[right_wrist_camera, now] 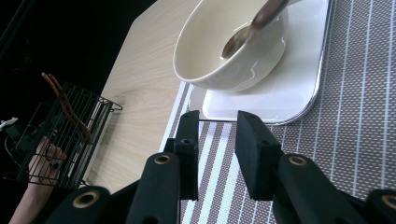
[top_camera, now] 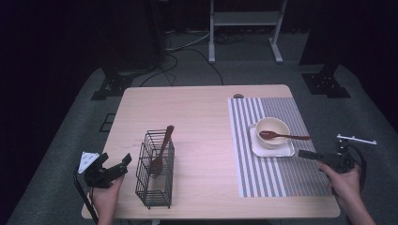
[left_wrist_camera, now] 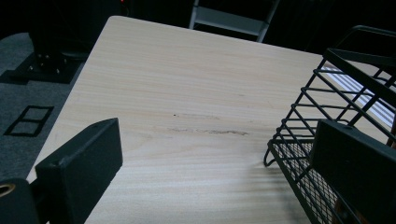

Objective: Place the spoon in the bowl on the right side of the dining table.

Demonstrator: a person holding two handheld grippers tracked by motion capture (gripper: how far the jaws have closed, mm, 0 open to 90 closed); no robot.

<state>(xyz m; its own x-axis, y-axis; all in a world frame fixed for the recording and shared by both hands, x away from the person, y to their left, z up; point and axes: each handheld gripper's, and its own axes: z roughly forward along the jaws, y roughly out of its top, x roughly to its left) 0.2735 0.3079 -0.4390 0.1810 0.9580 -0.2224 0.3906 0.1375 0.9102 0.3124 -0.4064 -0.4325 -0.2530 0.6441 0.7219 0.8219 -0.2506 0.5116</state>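
A black wire basket (top_camera: 155, 171) (left_wrist_camera: 303, 121) (right_wrist_camera: 70, 135) stands near the table's front left with a brown wooden utensil (top_camera: 162, 149) (right_wrist_camera: 65, 105) leaning in it. To its left my left gripper (top_camera: 116, 161) (left_wrist_camera: 219, 135) stands open over bare wood, one jaw close by the basket's side. On the striped placemat (top_camera: 277, 173) (right_wrist_camera: 355, 140) a white plate (top_camera: 286, 151) (right_wrist_camera: 289, 88) carries a cream bowl (top_camera: 272, 129) (right_wrist_camera: 219, 56) with a brown spoon (top_camera: 286, 136) (right_wrist_camera: 252, 25) resting in it. My right gripper (top_camera: 305, 153) (right_wrist_camera: 218, 119) hovers over the mat just short of the plate, open by a narrow gap, holding nothing.
The wooden table (top_camera: 197, 117) has a small dark round spot (top_camera: 238, 96) at its far edge. A white metal frame (top_camera: 246, 28), black stand feet (top_camera: 326, 84) and cables lie on the grey floor beyond. The person's left hand (right_wrist_camera: 42, 158) shows behind the basket.
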